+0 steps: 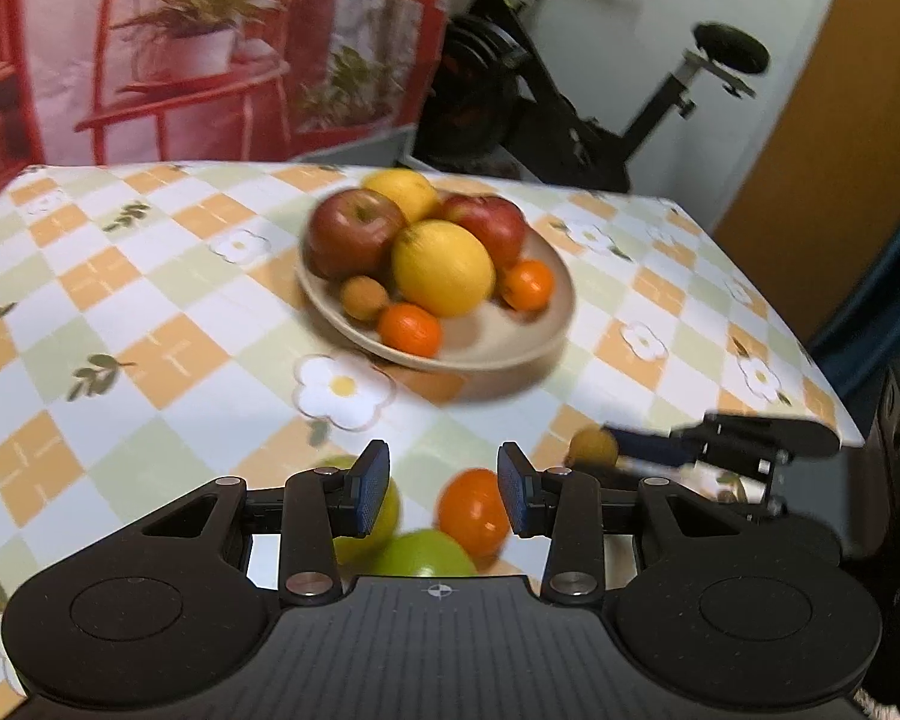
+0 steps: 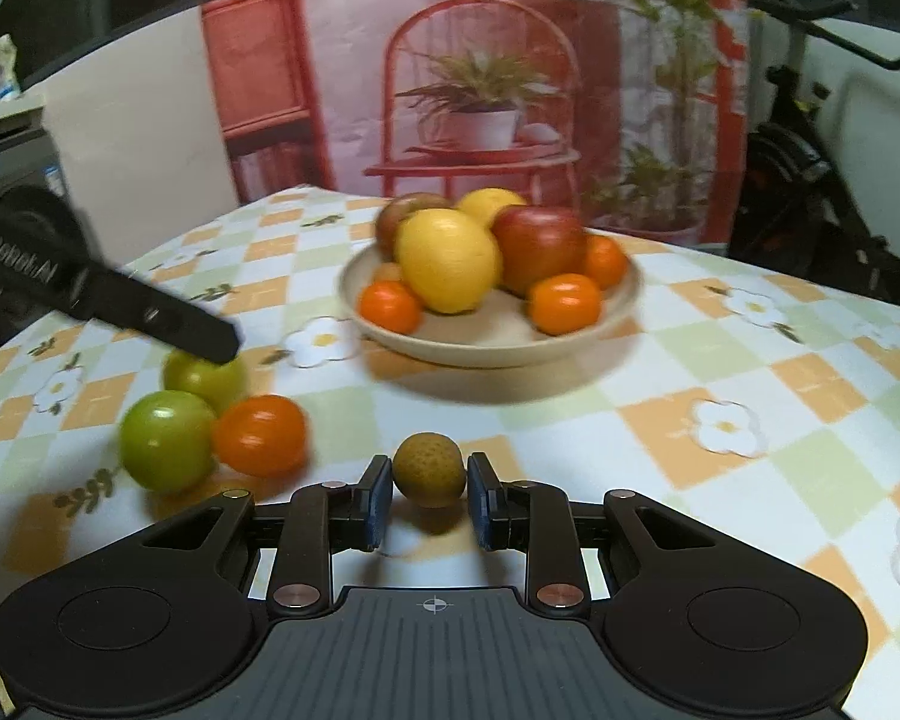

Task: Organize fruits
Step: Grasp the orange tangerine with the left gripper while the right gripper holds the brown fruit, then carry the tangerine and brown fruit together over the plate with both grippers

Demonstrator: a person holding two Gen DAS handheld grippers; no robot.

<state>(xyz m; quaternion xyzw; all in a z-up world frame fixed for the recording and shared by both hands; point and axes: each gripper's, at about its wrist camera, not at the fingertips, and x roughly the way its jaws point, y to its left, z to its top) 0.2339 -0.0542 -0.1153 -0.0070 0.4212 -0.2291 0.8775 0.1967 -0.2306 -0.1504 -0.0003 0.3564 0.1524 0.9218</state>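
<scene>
Checked tablecloth in orange, pale green and white with daisy prints covers the table; a printed backdrop of red furniture and potted plants hangs behind, an exercise bike at 1 o'clock in the left wrist view. Beige plate sits mid-table, loaded: two yellow citrus, two red apples, several small oranges and one small brown fruit. Right gripper is closed on a small brown-green fruit, pads pressing its left and right sides, the fruit at 12 o'clock just off the fingertips and near the cloth; whether it touches the cloth I cannot tell. From the plate, that fruit lies at 6 o'clock, well apart. Left gripper has jaws narrowly parted, nothing between the pads. Under it on the cloth: two green fruits and one loose orange, clustered and touching, at 9 o'clock from the right gripper. In the left view the orange shows between the pads, lower down on the cloth.
</scene>
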